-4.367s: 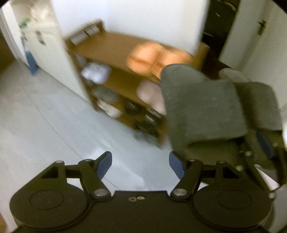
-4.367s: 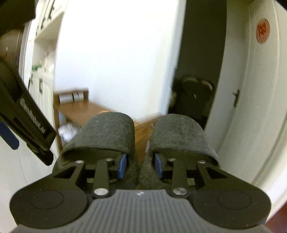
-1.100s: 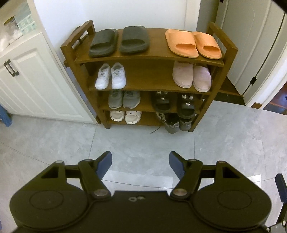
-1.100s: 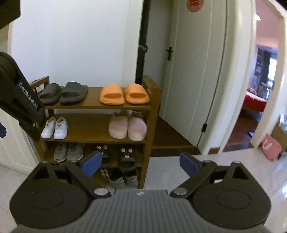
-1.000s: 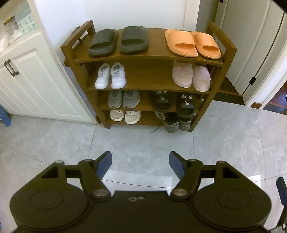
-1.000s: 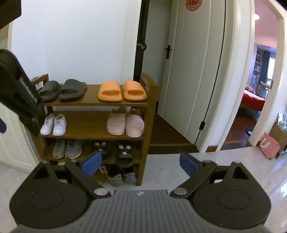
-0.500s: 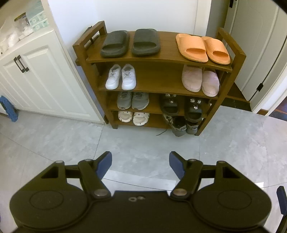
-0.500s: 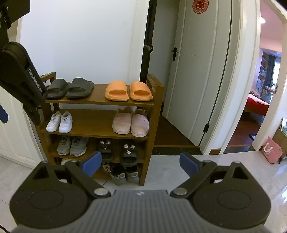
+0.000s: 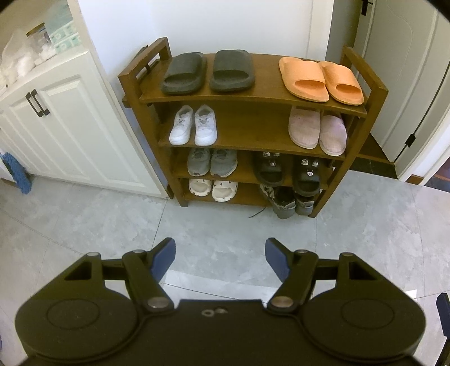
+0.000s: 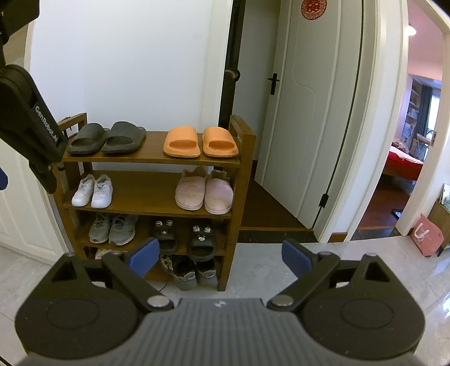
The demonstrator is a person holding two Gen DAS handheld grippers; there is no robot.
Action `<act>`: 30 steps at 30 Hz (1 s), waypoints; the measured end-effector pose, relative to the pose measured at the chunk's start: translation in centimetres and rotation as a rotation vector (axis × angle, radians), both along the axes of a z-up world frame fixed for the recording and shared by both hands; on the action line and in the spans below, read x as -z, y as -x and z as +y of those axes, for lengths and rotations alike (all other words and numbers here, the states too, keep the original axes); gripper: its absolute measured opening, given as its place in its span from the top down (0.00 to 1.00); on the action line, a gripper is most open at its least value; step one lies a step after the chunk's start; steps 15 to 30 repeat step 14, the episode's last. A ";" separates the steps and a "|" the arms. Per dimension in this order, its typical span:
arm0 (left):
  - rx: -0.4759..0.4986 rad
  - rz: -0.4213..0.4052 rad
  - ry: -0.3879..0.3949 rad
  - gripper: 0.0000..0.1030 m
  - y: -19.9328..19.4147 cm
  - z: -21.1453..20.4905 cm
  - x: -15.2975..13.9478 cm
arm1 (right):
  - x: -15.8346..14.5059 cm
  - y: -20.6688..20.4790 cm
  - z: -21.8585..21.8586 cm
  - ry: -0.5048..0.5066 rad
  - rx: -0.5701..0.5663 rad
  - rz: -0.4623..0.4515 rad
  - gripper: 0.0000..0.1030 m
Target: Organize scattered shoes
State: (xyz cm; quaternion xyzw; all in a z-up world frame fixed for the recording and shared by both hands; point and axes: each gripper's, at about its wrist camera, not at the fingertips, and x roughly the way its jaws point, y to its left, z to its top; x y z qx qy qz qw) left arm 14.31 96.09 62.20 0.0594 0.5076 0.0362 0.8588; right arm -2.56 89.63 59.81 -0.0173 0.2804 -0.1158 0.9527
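Both grippers hang empty over grey floor tiles, facing a wooden shoe rack [image 9: 374, 93] at twelve o'clock. The left gripper [image 9: 219, 254] has its blue-tipped fingers spread wide, as does the right gripper [image 10: 220, 254]. On the top shelf, dark grey slides [image 9: 208, 71] sit at eleven o'clock and orange slides [image 9: 320, 80] at one o'clock. Lower shelves hold paired shoes; the bottom right pair looks like boots, though shadowed.

White lettering "GenRobot.AI" runs along the black body of the left tongs [image 10: 33, 135], seen up and to the left of the right tongs [image 10: 220, 254]. A round red paper sign [image 10: 312, 8] on the white door [image 10: 309, 112] beyond them bears a character too small to read.
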 end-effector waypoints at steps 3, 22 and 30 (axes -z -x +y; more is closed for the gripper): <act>0.005 -0.012 0.020 0.31 0.1 0.3 -0.1 | 0.1 0.1 0.1 0.000 -0.001 0.004 0.07; -0.002 -0.051 0.047 0.31 0.3 1.1 -0.5 | 0.2 0.0 0.4 0.007 0.006 0.008 0.07; -0.002 -0.051 0.047 0.31 0.3 1.1 -0.5 | 0.2 0.0 0.4 0.007 0.006 0.008 0.07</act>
